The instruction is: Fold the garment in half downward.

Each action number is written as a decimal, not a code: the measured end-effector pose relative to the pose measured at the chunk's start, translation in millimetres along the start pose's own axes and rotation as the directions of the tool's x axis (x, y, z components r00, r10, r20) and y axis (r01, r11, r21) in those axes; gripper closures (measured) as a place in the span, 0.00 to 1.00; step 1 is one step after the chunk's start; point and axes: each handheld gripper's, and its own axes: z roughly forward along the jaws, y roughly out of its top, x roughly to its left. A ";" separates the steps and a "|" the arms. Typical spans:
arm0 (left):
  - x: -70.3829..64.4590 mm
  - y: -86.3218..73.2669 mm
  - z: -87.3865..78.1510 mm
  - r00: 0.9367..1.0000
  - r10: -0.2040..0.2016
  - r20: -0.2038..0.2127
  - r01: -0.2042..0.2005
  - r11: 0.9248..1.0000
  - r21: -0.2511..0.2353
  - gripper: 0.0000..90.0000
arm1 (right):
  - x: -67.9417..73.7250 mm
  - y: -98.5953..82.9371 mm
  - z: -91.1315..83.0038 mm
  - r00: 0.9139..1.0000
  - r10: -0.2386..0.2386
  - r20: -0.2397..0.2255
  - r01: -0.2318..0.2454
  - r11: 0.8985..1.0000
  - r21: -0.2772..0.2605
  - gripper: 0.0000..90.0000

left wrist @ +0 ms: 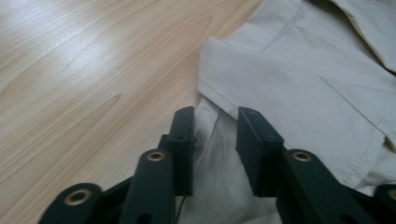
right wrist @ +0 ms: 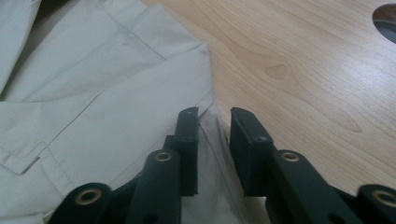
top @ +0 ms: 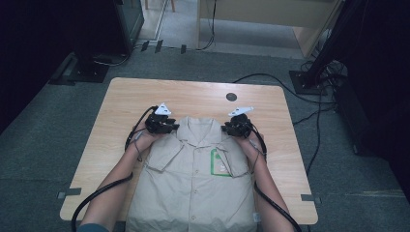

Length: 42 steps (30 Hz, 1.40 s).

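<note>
**Shirt shoulders: tongs position and fabric state**

Nearest the camera in the high view are the person's forearms, which run up either side of the folded shirt to its two shoulders. The left tongs sit at the shirt's left shoulder, the right tongs at its right shoulder; each hand is equally close to its own corner.

In the left gripper view, the left tongs stand at a narrow gap with a fold of sleeve fabric lying between the jaws. In the right gripper view, the right tongs show the same narrow gap over the shirt's edge. Whether the jaws pinch the cloth cannot be told.

The shirt lies flat on the counter, collar away from the person, long axis running toward the person. It is beige, buttoned, sleeves folded inward, with a green-edged tag on the chest.
</note>
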 end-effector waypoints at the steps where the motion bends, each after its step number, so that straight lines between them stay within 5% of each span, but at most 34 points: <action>1: -1.1 0.6 0.0 1.000 -0.001 0.005 0.001 1.000 0.004 0.83 | 0.1 0.6 0.2 1.000 0.000 -0.003 0.000 1.000 0.003 0.84; 7: -1.6 0.8 0.3 0.998 -0.042 0.037 0.042 0.999 0.008 0.98 | 2.5 -0.1 0.3 1.000 0.017 -0.019 -0.017 1.000 -0.001 0.97; 11: -4.6 0.1 0.0 0.999 -0.022 0.027 0.022 1.000 0.002 0.99 | -0.1 -1.7 0.0 0.997 0.067 -0.050 -0.067 0.998 -0.005 0.99; 15: -2.7 -0.5 0.1 0.998 -0.058 0.034 0.058 0.998 -0.001 1.00 | 0.8 -1.7 0.0 0.997 0.067 -0.043 -0.068 0.998 -0.006 0.99; 21: -3.7 0.4 -1.6 0.998 -0.054 0.026 0.054 0.999 0.005 1.00 | 4.7 0.3 0.0 0.998 0.053 -0.016 -0.053 0.999 0.003 0.99; 33: 3.4 -7.5 -11.3 0.993 -0.109 0.032 0.112 0.990 -0.089 1.00 | 2.4 -5.0 -12.7 0.991 0.116 -0.060 -0.125 0.977 -0.171 0.99; 42: 1.2 -2.0 -21.7 0.995 -0.100 0.028 0.104 0.980 -0.168 1.00 | -1.0 -6.6 -19.5 0.988 0.131 -0.082 -0.147 0.964 -0.223 0.99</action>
